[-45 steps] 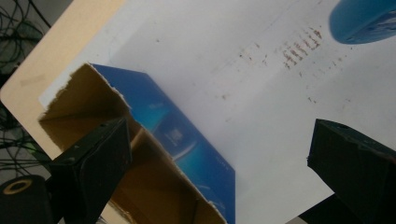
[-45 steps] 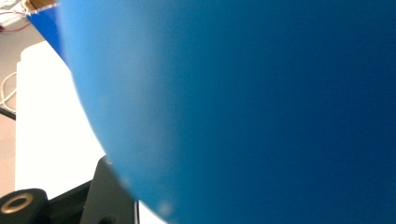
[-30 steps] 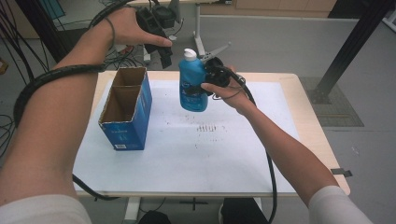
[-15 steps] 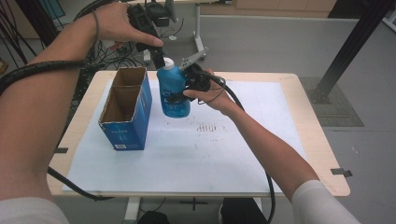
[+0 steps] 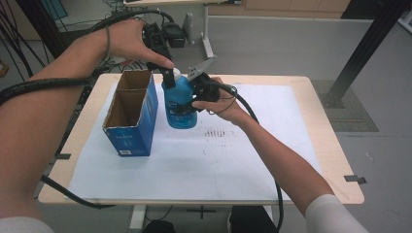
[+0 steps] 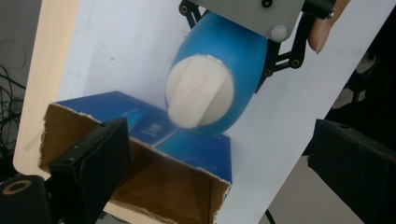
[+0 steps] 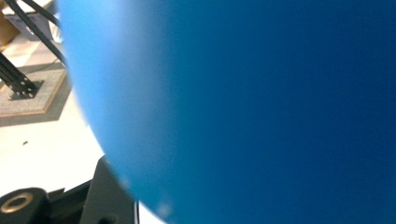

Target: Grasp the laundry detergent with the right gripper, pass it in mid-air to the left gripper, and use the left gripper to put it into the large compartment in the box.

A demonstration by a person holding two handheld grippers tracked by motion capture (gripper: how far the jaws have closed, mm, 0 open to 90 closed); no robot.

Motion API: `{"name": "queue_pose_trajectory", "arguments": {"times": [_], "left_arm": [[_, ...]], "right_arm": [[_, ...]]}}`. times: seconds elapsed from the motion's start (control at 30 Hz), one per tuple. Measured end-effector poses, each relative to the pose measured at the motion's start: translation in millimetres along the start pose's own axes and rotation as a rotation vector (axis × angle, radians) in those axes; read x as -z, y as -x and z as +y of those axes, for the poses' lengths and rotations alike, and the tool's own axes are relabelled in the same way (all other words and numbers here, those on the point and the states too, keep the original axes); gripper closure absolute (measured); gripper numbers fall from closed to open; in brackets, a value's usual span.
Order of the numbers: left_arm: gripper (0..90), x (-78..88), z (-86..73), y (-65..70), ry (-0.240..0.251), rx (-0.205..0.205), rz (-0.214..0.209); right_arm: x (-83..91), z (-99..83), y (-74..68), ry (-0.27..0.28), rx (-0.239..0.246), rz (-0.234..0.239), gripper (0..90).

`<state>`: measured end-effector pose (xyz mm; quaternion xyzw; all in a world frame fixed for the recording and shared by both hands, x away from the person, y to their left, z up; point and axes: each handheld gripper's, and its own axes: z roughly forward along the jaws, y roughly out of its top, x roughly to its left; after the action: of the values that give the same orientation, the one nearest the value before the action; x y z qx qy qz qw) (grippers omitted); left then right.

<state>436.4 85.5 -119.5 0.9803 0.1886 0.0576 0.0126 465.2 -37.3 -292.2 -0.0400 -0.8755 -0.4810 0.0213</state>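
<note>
- High view puts the blue bottle (image 5: 180, 101) upright just beside the open cardboard box (image 5: 131, 114), apparently clear of the white paper sheet (image 5: 252, 145), with its white cap (image 5: 176, 74) at the top.
- Right gripper (image 5: 197, 92) is clamped on the bottle's body from the side. In the right gripper view the blue wall (image 7: 257, 107) presses right up against the lens.
- Left gripper (image 5: 167, 73) hangs just over the cap. In the left gripper view its black jaws stand wide apart with the cap (image 6: 198, 91) between and beyond them, holding nothing. Whether a pad touches the cap I cannot tell.
- Risk, as I judge it: the bottle body is smooth and rounded, so a side grip could let it rotate or slide if the left gripper pushes or twists on the cap.
- Another risk: the bottle sits close to the box's torn rim (image 6: 140, 140), so a sideways move could knock the bottle's base against the box and tip or shove it.
</note>
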Motion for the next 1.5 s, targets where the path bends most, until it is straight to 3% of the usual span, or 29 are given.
{"name": "queue_pose_trajectory", "arguments": {"times": [0.17, 0.73, 1.13, 1.33, 1.43, 1.5], "left_arm": [[6.2, -2.9, 8.2, 7.6, -0.005, -0.031, -0.013], [5.5, -28.6, 21.5, 17.7, -0.043, -0.097, -0.092], [5.3, -43.4, 23.9, 24.1, -0.047, -0.125, -0.113], [5.3, -47.9, 23.7, 25.9, -0.052, -0.132, -0.117], [5.3, -47.9, 24.1, 26.7, -0.046, -0.132, -0.124], [5.3, -47.8, 24.6, 27.5, -0.045, -0.138, -0.123]], "right_arm": [[4.4, -7.5, -4.3, 0.034, -0.014, 0.015, 44.4], [7.2, -13.1, -30.5, 0.064, 0.051, 0.043, 44.3], [11.4, -15.1, -32.5, 0.066, 0.047, 0.038, 44.3], [11.6, -13.8, -33.4, 0.076, 0.074, 0.037, 44.3], [12.5, -13.5, -35.2, 0.079, 0.064, 0.04, 44.2], [11.6, -13.4, -33.3, 0.084, 0.09, 0.033, 44.2]]}}
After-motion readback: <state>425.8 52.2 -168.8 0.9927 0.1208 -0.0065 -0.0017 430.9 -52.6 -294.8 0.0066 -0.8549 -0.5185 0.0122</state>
